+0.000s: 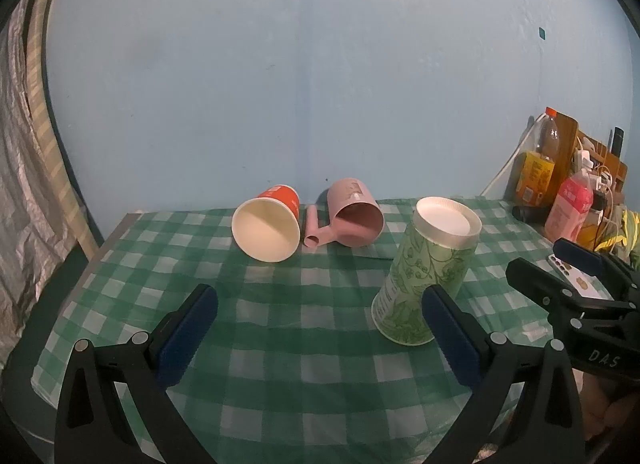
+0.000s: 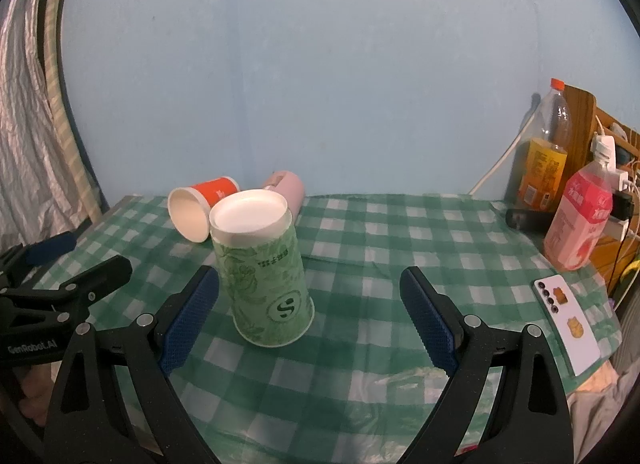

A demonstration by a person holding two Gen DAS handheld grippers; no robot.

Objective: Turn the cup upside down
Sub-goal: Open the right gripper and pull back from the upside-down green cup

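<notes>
I see the green cup point(image 2: 266, 270) standing mouth-down on the checked tablecloth point(image 2: 400, 248), near the middle, with my left gripper point(image 1: 320, 328) and right gripper point(image 2: 310, 316) both spread wide, holding nothing.

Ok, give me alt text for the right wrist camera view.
A green patterned paper cup stands upside down on a green checked tablecloth, just ahead of the open right gripper. Behind it an orange cup and pink mug lie on their sides.
</notes>
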